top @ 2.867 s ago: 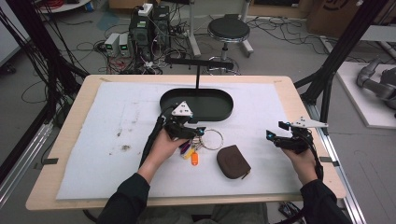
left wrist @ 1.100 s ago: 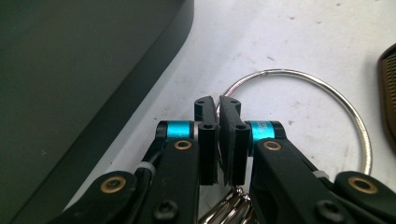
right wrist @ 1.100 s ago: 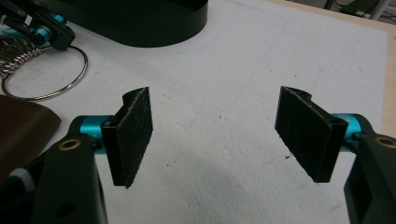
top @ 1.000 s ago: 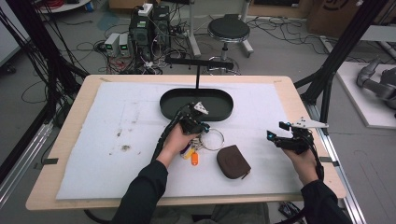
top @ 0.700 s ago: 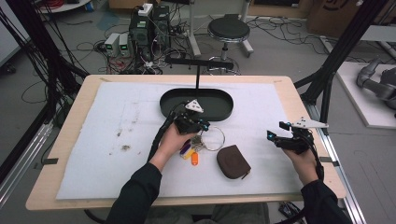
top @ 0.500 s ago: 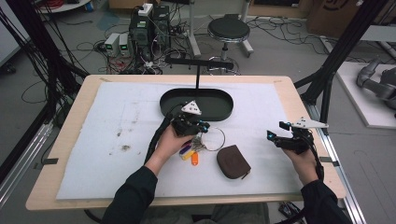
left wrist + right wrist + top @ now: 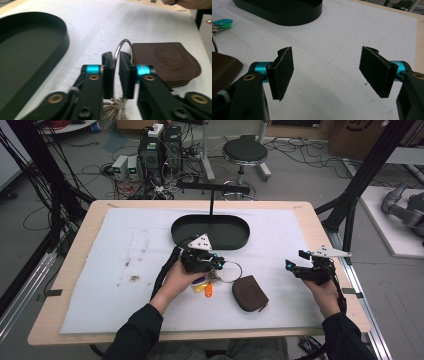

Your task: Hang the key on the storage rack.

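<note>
A metal key ring (image 7: 123, 42) carries a bunch of keys (image 7: 113, 107) with orange and yellow tags (image 7: 205, 286). It lies on the white mat just in front of the black oval tray (image 7: 210, 231). My left gripper (image 7: 113, 56) stands over it. Its jaws have just been opening, and the ring's wire runs through the narrow gap between the pads. In the high view the left gripper (image 7: 220, 262) is beside the ring (image 7: 232, 271). A brown pouch (image 7: 249, 293) lies to the right of the keys. My right gripper (image 7: 327, 70) hovers wide open over bare mat at the right (image 7: 292, 266).
A black T-shaped stand (image 7: 211, 190) rises behind the tray. In the right gripper view the tray (image 7: 282, 12), a green key tag (image 7: 223, 23) and a corner of the pouch (image 7: 222, 70) show at the left. The mat's right edge meets the wooden table (image 7: 320, 235).
My left gripper has shifted a little left and back toward the person, away from the tray's rim. The right gripper has kept still.
</note>
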### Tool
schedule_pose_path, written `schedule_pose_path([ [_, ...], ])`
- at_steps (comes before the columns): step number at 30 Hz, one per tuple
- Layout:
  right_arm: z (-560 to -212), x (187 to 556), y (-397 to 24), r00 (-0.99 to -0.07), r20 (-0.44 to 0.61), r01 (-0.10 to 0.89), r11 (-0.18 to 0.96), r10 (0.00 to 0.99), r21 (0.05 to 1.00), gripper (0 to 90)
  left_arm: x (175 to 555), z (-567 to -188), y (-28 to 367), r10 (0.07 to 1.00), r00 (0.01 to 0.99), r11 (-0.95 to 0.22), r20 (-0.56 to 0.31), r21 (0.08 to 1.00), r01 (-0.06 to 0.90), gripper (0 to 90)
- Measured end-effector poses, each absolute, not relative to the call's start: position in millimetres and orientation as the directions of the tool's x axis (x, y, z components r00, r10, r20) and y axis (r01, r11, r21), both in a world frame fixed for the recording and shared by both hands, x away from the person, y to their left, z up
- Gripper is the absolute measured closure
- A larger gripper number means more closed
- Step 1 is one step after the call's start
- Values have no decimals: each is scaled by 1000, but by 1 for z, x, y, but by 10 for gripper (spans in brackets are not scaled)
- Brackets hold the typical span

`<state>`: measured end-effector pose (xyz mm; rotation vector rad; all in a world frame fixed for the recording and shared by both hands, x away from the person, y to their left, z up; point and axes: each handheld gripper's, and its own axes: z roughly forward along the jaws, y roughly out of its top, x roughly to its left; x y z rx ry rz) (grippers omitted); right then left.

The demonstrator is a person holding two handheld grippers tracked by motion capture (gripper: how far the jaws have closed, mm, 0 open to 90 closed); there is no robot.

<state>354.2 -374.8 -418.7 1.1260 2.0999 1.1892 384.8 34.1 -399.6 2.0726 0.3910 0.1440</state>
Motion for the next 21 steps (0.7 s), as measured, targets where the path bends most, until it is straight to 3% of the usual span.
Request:
schedule_pose_path([
  [11, -419, 354, -375, -553, -9, 423, 290, 833, 859, 283, 384, -405, 32, 282, 957, -522, -65, 827, 209, 766],
  [21, -419, 354, -375, -551, -5, 424, 285, 835, 859, 283, 384, -403, 36, 272, 959, -492, -77, 846, 207, 859],
])
